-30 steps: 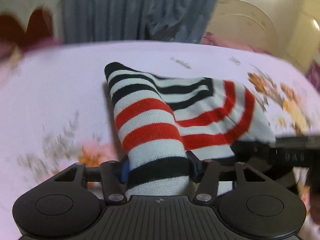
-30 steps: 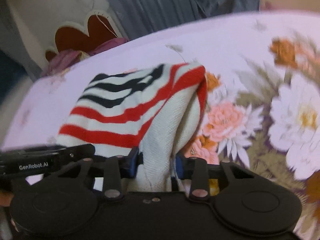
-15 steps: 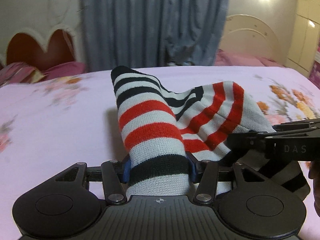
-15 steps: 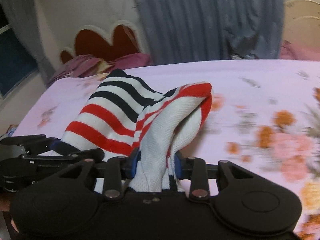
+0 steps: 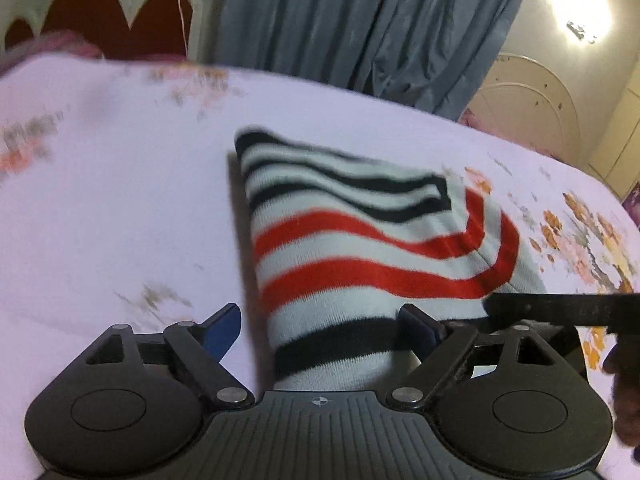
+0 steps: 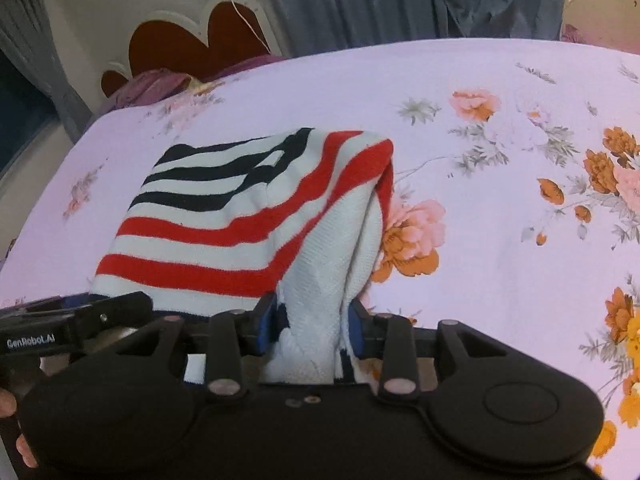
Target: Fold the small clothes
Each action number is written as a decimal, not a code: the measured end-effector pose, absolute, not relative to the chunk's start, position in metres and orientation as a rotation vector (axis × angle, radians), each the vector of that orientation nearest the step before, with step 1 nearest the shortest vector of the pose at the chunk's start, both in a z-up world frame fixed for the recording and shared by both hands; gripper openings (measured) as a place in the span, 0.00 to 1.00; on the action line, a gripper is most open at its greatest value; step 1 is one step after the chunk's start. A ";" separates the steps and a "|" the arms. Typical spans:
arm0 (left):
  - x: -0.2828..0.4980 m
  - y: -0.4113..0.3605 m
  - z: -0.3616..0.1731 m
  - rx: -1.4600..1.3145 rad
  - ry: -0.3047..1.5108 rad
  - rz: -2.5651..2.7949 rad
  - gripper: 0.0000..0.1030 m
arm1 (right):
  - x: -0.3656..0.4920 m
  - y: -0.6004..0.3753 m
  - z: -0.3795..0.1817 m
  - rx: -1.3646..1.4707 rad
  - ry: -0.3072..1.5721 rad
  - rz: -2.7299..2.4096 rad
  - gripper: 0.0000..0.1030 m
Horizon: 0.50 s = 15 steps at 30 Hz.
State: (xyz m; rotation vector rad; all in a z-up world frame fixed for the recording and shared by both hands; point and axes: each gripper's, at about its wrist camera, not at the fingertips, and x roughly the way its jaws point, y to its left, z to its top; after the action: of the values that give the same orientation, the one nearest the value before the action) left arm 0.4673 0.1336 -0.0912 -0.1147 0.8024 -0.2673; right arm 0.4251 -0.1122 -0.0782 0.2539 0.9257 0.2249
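A small knit garment (image 5: 360,248) with red, black and white stripes lies folded over on the bed, its near edge bunched toward both grippers. My left gripper (image 5: 320,328) is opening. Its blue left pad (image 5: 222,330) stands clear of the cloth, and the striped edge lies loose between the jaws. In the right wrist view the same garment (image 6: 240,216) shows its white inner side. My right gripper (image 6: 312,320) still pinches that white fold between its pads, though its jaws are starting to open.
The bed's pink floral sheet (image 6: 500,200) stretches wide to the right and beyond the garment. A red heart-shaped headboard (image 6: 192,36) and grey curtains (image 5: 360,20) stand at the back. A hand (image 6: 12,404) shows at the lower left.
The left jaws have spread apart and let go of the striped edge. Both grippers have travelled across the bed, and the garment now lies lower and flatter on the sheet.
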 end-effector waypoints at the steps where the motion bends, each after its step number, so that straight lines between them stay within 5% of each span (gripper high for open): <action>1: 0.461 0.137 -0.081 -0.107 0.768 -0.250 0.83 | 0.425 -0.116 -0.071 0.267 0.928 0.212 0.36; 3: 0.459 0.148 -0.065 -0.114 0.690 -0.242 0.81 | 0.414 -0.121 -0.052 0.303 0.851 0.159 0.42; 4: 0.462 0.150 -0.059 -0.130 0.672 -0.261 0.65 | 0.415 -0.126 -0.043 0.319 0.808 0.146 0.42; 7: 0.485 0.135 -0.058 -0.081 0.700 -0.322 0.38 | 0.436 -0.116 -0.032 0.277 0.783 0.158 0.31; 9: 0.497 0.120 -0.068 -0.045 0.742 -0.374 0.27 | 0.452 -0.097 -0.039 0.169 0.824 0.173 0.22; 11: 0.498 0.104 -0.083 0.057 0.782 -0.369 0.27 | 0.464 -0.077 -0.064 -0.001 0.921 0.148 0.09; 15: 0.493 0.098 -0.080 0.104 0.775 -0.376 0.27 | 0.461 -0.076 -0.071 -0.065 0.934 0.122 0.08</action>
State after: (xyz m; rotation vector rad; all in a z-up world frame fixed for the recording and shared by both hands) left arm 0.4932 0.0980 -0.0804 0.1039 0.7750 -0.3759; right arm 0.4611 -0.0757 -0.0710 -0.0649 0.9335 0.1217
